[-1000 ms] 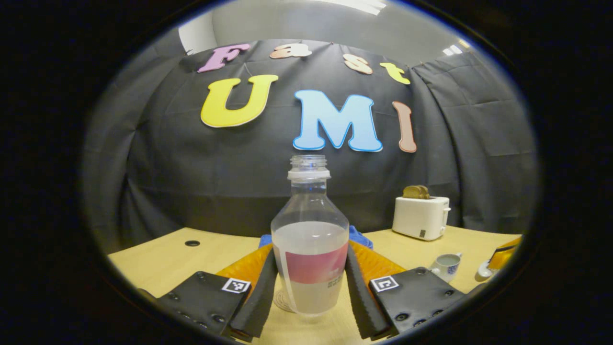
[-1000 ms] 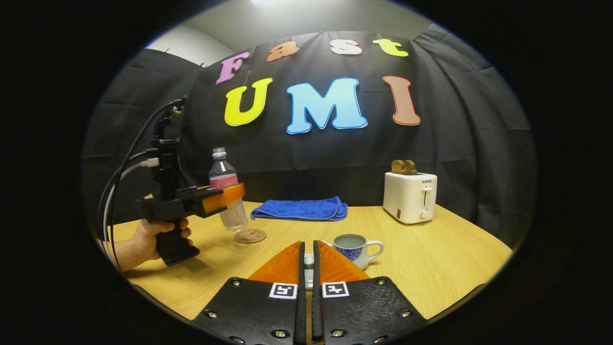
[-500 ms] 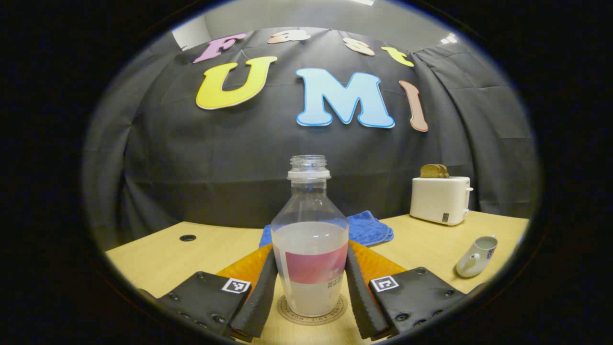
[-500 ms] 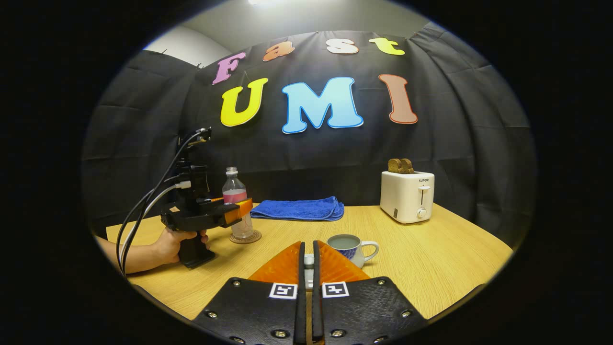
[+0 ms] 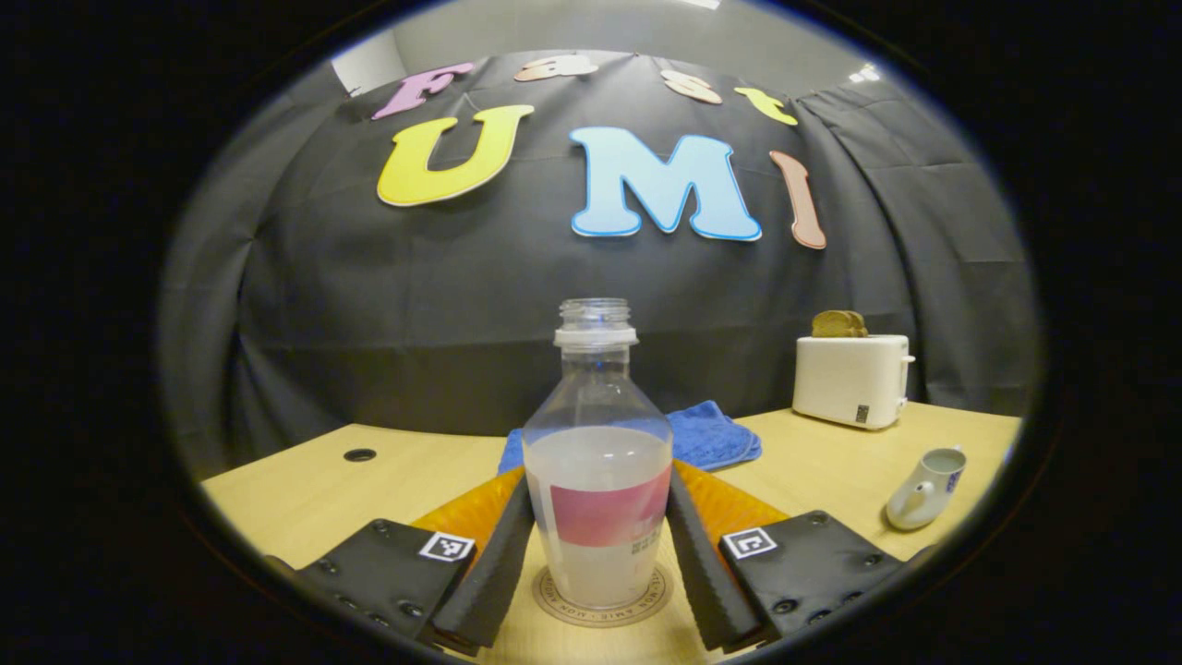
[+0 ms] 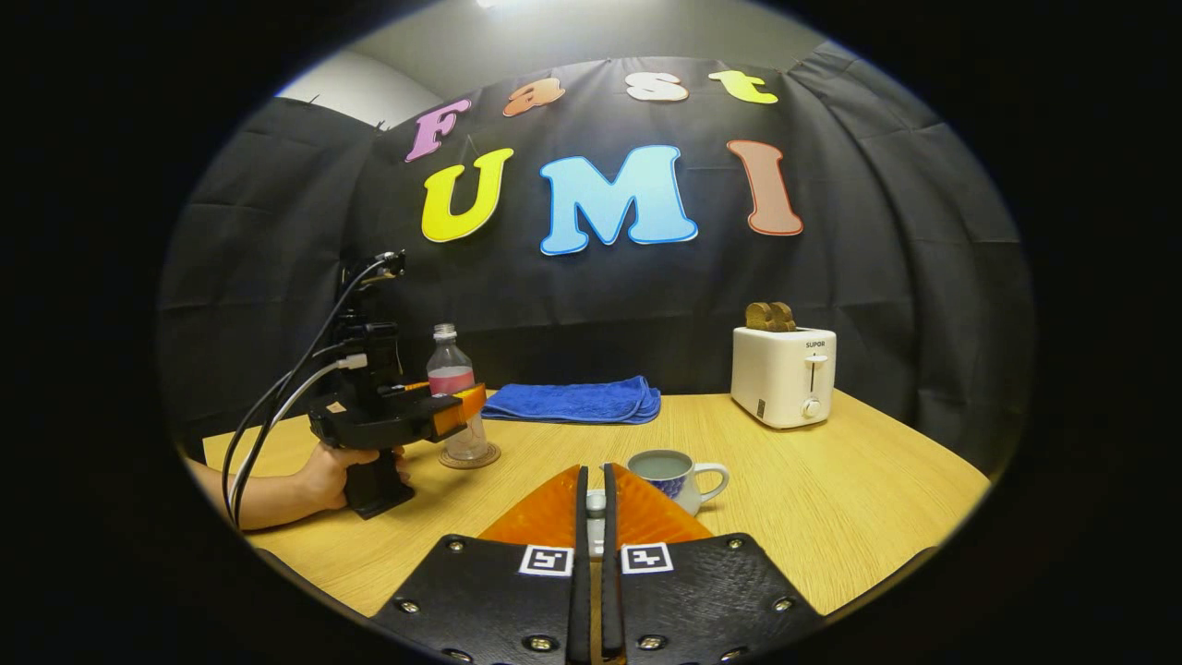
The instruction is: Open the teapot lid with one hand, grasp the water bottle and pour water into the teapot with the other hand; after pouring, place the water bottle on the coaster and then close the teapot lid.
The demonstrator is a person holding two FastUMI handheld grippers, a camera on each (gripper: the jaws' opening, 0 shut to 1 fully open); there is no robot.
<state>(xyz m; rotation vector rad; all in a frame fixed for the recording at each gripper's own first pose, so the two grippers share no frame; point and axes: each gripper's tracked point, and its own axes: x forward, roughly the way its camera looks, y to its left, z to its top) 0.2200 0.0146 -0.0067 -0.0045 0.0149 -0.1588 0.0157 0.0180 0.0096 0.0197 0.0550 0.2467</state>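
My left gripper (image 5: 598,554) clasps the clear, uncapped plastic water bottle with a pink label (image 5: 597,480), which stands upright on the round brown coaster (image 5: 600,598). My right gripper (image 6: 596,503) pinches something small and pale, probably the teapot lid (image 6: 596,501). The open white-and-blue ceramic teapot (image 6: 674,473) sits just beyond it on the wooden table (image 6: 831,499).

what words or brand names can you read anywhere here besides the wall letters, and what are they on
"SUPOR": printed on the front of the white toaster.
Ring of lettering round the coaster: too small and warped to read.
Small print on the water bottle, at the edge of its pink band: blurred, unreadable.
Square coded tags: patterns, not words.
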